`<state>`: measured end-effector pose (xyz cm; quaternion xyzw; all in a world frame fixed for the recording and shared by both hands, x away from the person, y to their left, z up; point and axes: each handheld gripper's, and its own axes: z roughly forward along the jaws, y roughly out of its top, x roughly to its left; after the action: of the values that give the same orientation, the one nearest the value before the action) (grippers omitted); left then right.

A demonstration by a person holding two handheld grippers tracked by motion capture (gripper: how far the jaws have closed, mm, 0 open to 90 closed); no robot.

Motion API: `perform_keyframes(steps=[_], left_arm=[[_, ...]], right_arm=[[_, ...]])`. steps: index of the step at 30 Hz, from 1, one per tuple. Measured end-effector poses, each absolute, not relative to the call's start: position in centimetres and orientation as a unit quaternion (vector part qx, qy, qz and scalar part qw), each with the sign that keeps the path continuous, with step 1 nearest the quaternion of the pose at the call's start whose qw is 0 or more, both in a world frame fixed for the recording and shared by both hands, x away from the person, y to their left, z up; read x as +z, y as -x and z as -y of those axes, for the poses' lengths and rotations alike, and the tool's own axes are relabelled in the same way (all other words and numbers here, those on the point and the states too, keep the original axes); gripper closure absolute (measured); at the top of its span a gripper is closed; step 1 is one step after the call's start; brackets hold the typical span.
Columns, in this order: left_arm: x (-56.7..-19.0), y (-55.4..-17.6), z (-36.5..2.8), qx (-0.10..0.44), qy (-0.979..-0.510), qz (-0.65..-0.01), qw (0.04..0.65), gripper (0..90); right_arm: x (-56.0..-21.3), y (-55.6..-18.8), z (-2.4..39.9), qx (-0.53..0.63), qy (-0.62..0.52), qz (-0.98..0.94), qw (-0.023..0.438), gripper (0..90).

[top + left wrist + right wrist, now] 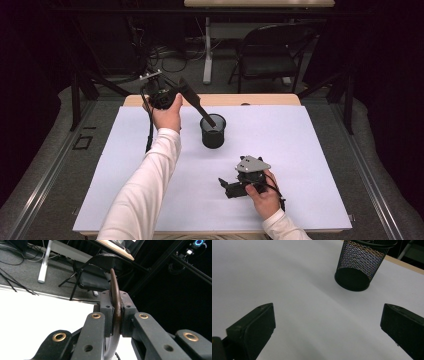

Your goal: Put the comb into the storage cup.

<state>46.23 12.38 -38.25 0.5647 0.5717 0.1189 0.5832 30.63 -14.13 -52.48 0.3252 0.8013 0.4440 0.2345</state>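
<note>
High view: left gripper (212, 121) tilts spoon (115, 297) into cup (213, 132).

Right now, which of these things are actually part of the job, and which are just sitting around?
Part of the job:
- left gripper, shut on a thin brown curved piece, over the cup
- black mesh cup
- right gripper, open, resting on the white table

Just about:
- folding chair
- floor cables

White long sleeves (145, 190) on both forearms, black two-jaw left gripper (117, 315) with brass-ringed screw holes, right gripper (240, 186) black with grey three-cornered top plate, black trailing cables
</note>
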Motion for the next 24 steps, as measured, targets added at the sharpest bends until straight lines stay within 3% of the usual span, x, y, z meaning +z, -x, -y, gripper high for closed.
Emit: perform_keyframes(steps=[24], left_arm=[[-40.8, -46.4, -10.4, 0.102, -0.580, -0.572, 0.571, 84.6]], right_arm=[[-52.5, -30.6, 14.1, 0.441, -0.321, -0.804, 0.235, 0.0]])
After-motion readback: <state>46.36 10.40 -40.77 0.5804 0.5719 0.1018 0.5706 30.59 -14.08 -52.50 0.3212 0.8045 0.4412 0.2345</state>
